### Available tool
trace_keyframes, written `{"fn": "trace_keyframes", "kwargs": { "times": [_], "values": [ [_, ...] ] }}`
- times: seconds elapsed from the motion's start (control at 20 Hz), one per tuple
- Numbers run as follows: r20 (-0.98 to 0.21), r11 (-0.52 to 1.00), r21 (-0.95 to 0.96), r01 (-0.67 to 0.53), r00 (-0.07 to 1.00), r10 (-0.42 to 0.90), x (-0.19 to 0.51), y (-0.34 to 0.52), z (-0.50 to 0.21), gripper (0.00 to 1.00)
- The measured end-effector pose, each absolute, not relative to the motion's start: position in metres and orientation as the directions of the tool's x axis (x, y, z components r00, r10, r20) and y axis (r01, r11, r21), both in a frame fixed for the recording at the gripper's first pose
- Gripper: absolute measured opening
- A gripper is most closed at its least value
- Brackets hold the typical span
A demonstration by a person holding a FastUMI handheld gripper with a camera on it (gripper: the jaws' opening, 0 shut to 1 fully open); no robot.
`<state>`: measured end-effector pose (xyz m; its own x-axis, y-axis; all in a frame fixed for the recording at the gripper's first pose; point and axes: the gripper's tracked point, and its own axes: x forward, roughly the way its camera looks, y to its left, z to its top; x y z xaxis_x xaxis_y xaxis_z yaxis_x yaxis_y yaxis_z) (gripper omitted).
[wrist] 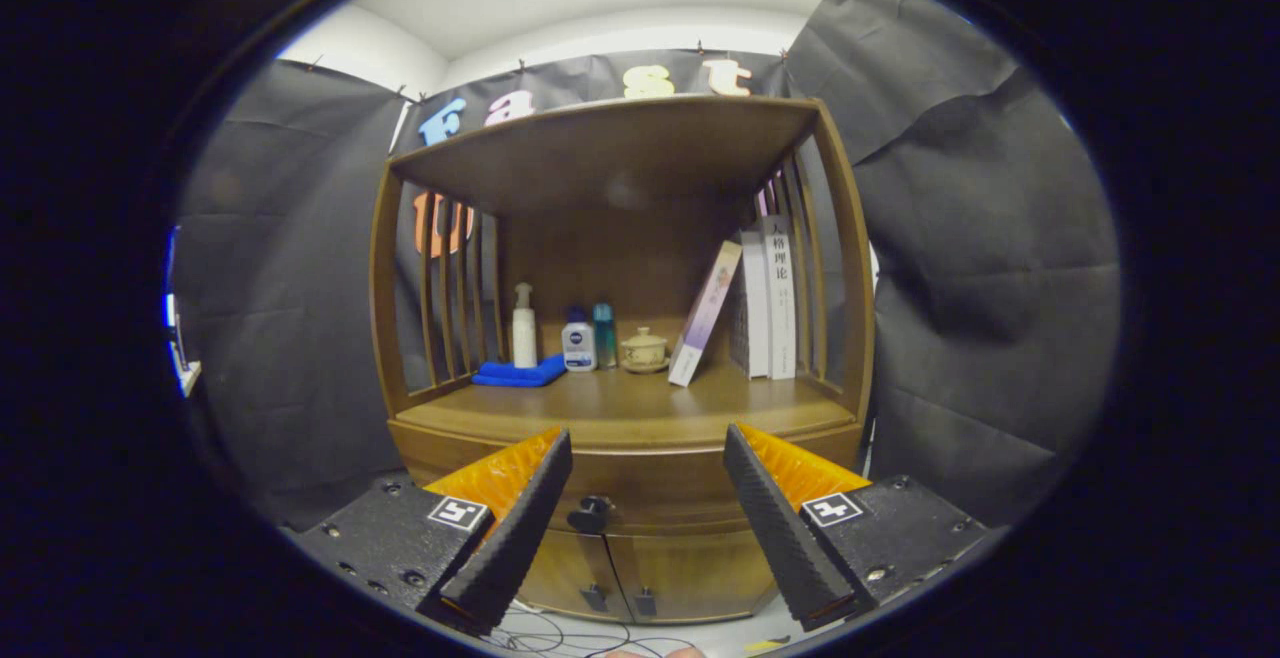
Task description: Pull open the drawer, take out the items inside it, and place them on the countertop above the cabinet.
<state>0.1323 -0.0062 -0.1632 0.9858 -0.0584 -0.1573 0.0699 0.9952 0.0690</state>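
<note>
While the gripper [648, 438] hangs with fingers spread and empty, the closed drawer [640, 486] runs crosswise under the countertop [640, 406], its dark knob [590, 515] facing the fingers, between them.

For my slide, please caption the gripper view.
Open gripper faces closed wooden drawer's dark knob, below the countertop.
</note>
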Motion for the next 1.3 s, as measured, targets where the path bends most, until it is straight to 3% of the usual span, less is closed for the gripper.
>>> {"fn": "trace_keyframes", "kwargs": {
  "times": [0.3, 0.65, 1.0, 1.3],
  "values": [
    [-0.244, 0.987, 0.154, 0.049, 0.970, -0.010, 0.165, 0.015, -0.209, 0.98],
    [-0.376, 0.993, 0.094, 0.069, 0.926, -0.029, 0.211, 0.028, -0.289, 0.95],
    [-0.395, 0.996, 0.043, 0.080, 0.917, -0.056, 0.227, 0.038, -0.317, 0.77],
    [-0.385, 0.993, 0.050, 0.111, 0.919, -0.083, 0.239, 0.042, -0.325, 0.53]
  ]
}}
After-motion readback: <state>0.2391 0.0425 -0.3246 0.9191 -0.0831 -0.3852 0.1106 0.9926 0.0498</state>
